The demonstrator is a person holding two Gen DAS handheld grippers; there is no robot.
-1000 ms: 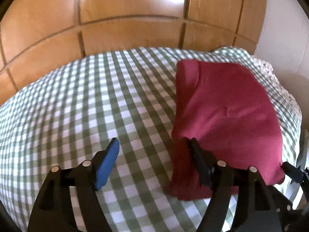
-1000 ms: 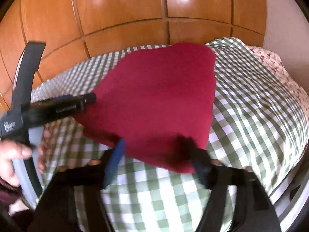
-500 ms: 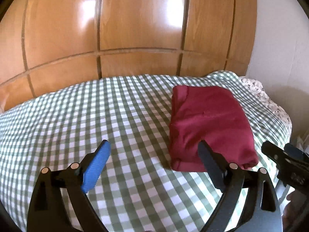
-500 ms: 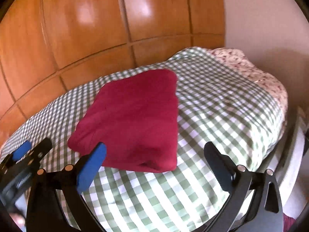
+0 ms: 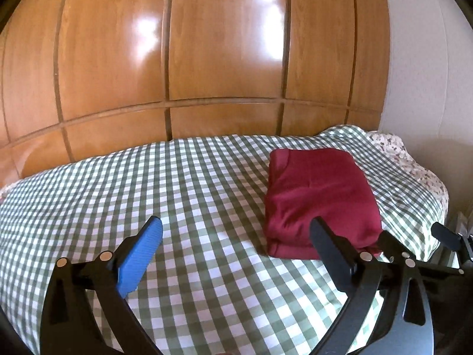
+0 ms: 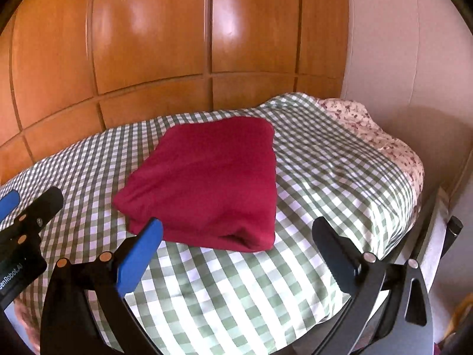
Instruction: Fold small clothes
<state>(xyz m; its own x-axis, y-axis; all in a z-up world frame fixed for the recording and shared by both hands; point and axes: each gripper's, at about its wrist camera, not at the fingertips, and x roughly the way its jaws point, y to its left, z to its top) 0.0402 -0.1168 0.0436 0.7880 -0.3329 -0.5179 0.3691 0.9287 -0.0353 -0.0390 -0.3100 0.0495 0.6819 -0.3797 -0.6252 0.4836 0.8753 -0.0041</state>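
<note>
Nearest, L view: left gripper [image 5: 235,242], fingers spread wide, nothing held, hovering above the green-and-white checked bed cover [image 5: 177,195]. One blue-padded finger [image 5: 140,259], one black. Same in R view: right gripper [image 6: 236,241] wide open w/ nothing between the fingers, clear of the cloth, near edge of garment just beyond the tips.

Mid-distance: dark red folded garment [image 6: 207,183], lying flat on the cover as a compact rectangle, toward the right side of the bed in L view [image 5: 319,198]. Several layers stacked; rounded fold visible at the near edge, open layers at the near corner. Looks finished or close to it.

Handling, as a guess: soft knit, light, limp, no stiffness, so likely to sag and unfold if lifted by one corner. Not fragile, not slippery on cotton. Best hold prob. both near corners, pinching all layers together, or the two short sides at once to keep the stack square.

Farther: floral-print pillow or sheet [image 6: 378,136] at the bed's far right corner. Behind, glossy orange-brown wooden panel doors [image 5: 207,59], pale wall [image 6: 399,59] to the right.
</note>
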